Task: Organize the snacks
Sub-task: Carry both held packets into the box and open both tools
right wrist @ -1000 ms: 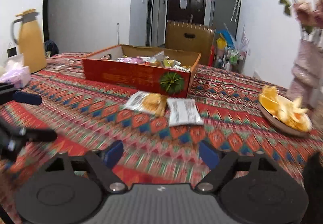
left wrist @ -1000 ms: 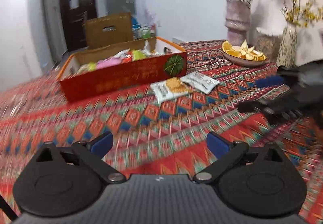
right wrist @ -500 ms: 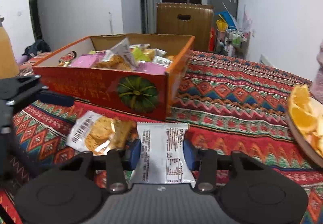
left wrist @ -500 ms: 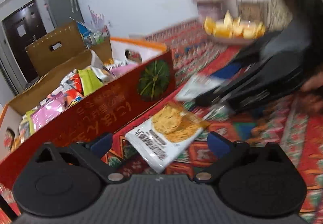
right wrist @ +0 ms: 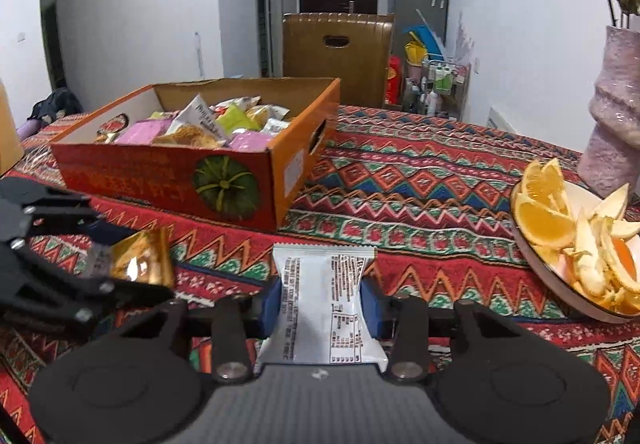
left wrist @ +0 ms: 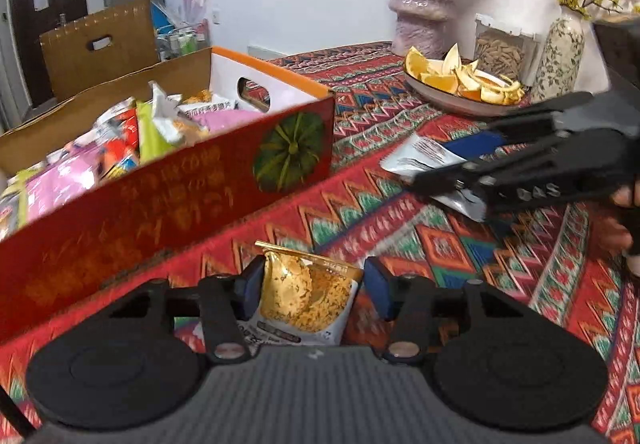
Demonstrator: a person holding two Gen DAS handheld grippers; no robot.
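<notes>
Both claws work low over the patterned tablecloth [right wrist: 420, 179], each on one loose packet.

Left claw [left wrist: 312, 286]: jaws have just been closing, the golden cracker packet [left wrist: 306, 294] between them. One pad looks to touch it and a small gap shows at the other, so no firm hold yet.

Right claw [right wrist: 320, 302]: pinched tight on the white packet [right wrist: 326, 308], pads pressing both long edges.

Red box [left wrist: 168, 199]: ahead of both claws, a little to the left, already heaped with snacks.

Progress: most snacks look boxed. These two packets seem the last outside; lifting and dropping them in remains.
</notes>
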